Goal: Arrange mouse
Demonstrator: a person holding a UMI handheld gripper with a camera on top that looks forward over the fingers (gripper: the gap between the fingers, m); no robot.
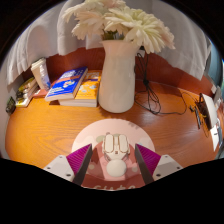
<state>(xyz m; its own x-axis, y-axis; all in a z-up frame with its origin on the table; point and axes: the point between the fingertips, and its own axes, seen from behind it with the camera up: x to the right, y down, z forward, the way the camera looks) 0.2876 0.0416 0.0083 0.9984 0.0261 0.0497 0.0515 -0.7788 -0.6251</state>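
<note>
The gripper is partly open; its 2 fingers flank the mouse closely, contact uncertain. The mouse sits on a round pink mat, long axis parallel to the fingers, pointing toward the white vase. Risk: an off-centre squeeze may rotate it.

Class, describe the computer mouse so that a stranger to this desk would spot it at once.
Find the tall white ceramic vase of white flowers on the wooden desk. In front of it lies a round pale pink mat. The small white mouse sits on it, between the gripper's open jaws.
</note>
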